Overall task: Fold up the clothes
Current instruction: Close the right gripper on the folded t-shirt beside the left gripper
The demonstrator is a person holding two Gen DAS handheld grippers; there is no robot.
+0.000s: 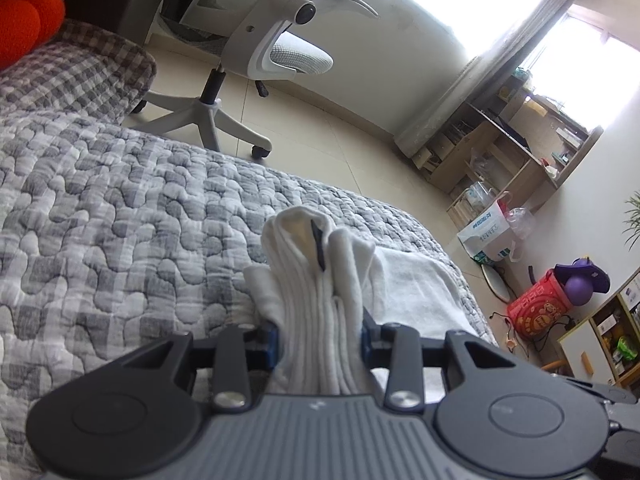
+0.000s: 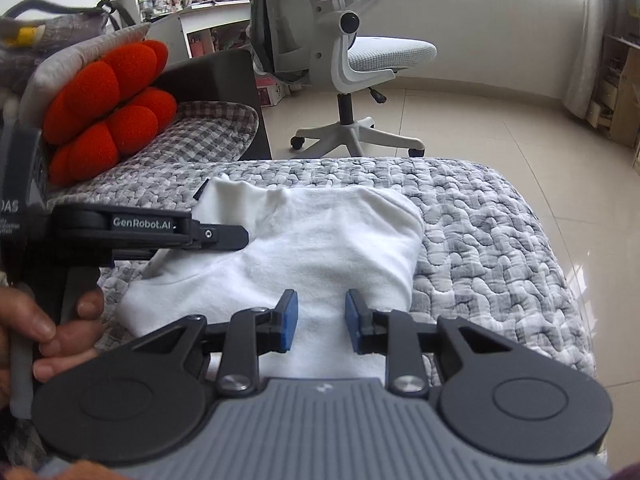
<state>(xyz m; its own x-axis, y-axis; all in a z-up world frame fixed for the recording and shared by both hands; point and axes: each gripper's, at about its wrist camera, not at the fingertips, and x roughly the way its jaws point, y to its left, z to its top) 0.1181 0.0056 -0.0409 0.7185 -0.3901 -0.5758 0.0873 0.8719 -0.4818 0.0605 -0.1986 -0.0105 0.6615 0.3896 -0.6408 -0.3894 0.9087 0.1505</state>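
Between left tongs (image 1: pixel 322 332), bunched white garment (image 1: pixel 320 280)

The white garment (image 2: pixel 304 240) looked like soft matt fleece, ribbed at the bunched bit. The bed quilt (image 2: pixel 500 248) was puckered grey cotton, pretty rough. Gripper bodies were matt black plastic with blue rubbery pads (image 2: pixel 289 322); floor tiles (image 2: pixel 500 120) were glossy.

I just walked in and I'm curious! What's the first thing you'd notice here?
A white garment lies spread on the grey quilted bed, and the left gripper pinches a bunched fold of it. The right gripper hovers open above the cloth. A bright orange cushion sits at the bed's far left, and a grey office chair stands behind.
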